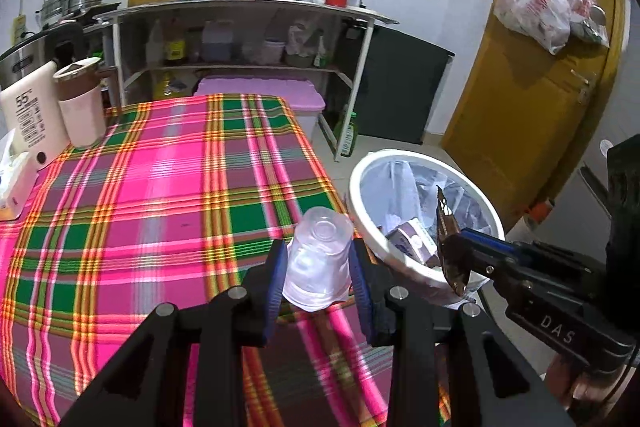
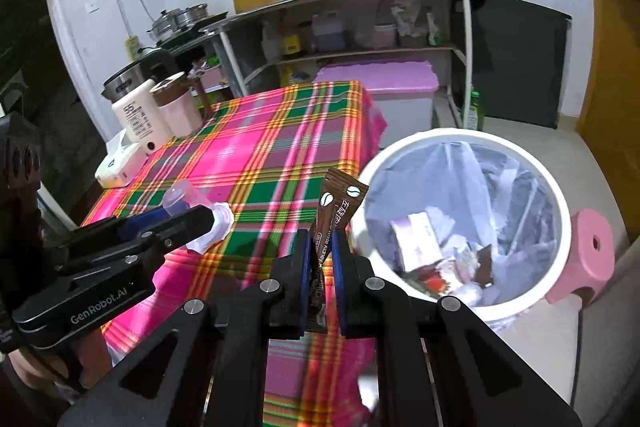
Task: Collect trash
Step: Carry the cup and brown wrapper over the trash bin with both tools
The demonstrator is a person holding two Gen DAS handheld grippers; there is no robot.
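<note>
My left gripper (image 1: 319,261) is shut on a clear plastic cup (image 1: 318,263), held bottom-forward above the right edge of the plaid table (image 1: 160,187). It also shows in the right wrist view (image 2: 188,215), with the cup (image 2: 200,211). My right gripper (image 2: 322,259) is shut on a brown coffee sachet (image 2: 336,211), held upright just left of the white trash bin (image 2: 464,227). In the left wrist view the right gripper (image 1: 452,251) holds the sachet (image 1: 448,243) over the bin's rim (image 1: 368,227). The bin has a clear liner and holds several bits of trash.
A white kettle (image 1: 32,119), a pink-and-brown mug (image 1: 80,103) and a tissue box (image 1: 12,179) stand at the table's far left. A kitchen shelf (image 1: 240,11) and purple-lidded box (image 1: 260,91) stand behind. A pink stool (image 2: 588,259) sits right of the bin.
</note>
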